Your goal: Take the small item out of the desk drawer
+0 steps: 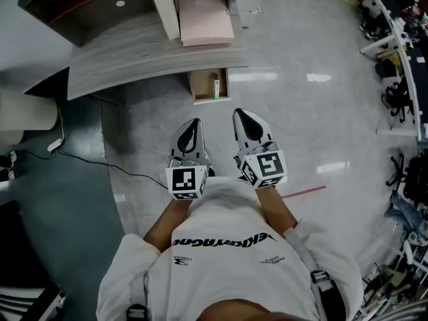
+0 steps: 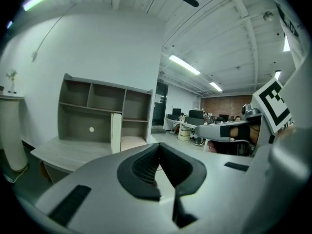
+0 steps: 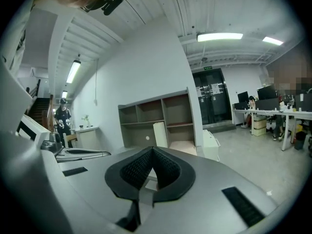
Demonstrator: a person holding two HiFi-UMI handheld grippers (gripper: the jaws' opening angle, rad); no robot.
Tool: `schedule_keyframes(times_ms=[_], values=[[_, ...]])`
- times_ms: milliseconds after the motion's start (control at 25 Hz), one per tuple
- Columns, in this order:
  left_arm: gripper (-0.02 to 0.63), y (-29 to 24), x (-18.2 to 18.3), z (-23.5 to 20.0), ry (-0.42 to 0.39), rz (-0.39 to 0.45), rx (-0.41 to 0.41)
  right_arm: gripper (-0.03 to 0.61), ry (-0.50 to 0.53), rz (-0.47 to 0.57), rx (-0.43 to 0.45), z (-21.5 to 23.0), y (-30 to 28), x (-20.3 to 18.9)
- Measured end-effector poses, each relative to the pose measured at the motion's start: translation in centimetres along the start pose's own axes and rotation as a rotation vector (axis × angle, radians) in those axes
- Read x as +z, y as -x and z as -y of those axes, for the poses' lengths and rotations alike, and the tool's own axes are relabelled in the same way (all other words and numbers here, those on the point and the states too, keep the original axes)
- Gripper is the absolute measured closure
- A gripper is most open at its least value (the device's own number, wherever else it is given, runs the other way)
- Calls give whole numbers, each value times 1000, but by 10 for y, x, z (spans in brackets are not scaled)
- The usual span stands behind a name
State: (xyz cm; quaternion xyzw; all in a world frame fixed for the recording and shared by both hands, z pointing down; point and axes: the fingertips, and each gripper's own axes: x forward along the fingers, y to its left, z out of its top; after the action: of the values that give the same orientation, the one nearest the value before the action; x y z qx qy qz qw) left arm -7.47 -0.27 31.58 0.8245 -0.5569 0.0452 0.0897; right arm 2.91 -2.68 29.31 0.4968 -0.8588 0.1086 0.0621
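Standing well back from the desk [image 1: 134, 65], I hold both grippers side by side over the floor, pointing toward it. My left gripper [image 1: 196, 122] has its jaws closed tip to tip, with nothing between the pads. My right gripper [image 1: 239, 113] is the same, pads pressed together and empty. The two grippers are apart from each other and touch nothing.

The drawer [image 1: 200, 87] hangs open below the desk's front edge, near its right end. The item [image 1: 216, 85], slim, green and pale, lies lengthwise against the drawer's right wall. It is well apart from both grippers, ahead of them and between their lines.

On the desk's back edge stands a shelf unit [image 2: 102, 108] with open compartments. A pale board [image 1: 206, 19] lies at the desk's right end, beside it. A cable [image 1: 87, 160] trails over the floor off the desk's left end.
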Motion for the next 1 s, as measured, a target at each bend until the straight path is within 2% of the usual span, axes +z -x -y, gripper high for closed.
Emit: schedule_keyframes(times_ms=[160,480,800,1000], values=[[598,-24,-9,-17,13,-36,-31,546,-27,-50,-53,8,-28,-7],[598,-57,-35,-32,33,-98,-69,546,-47,-106,-89,24,-62,-28],[597,-78,-65,-36,28,-146,-52,546,-58,-157,-95,43,-81,-64],[598,-94,-86,-33,52,-187,-57,546,-89,-200,-75,54,-96,-93]])
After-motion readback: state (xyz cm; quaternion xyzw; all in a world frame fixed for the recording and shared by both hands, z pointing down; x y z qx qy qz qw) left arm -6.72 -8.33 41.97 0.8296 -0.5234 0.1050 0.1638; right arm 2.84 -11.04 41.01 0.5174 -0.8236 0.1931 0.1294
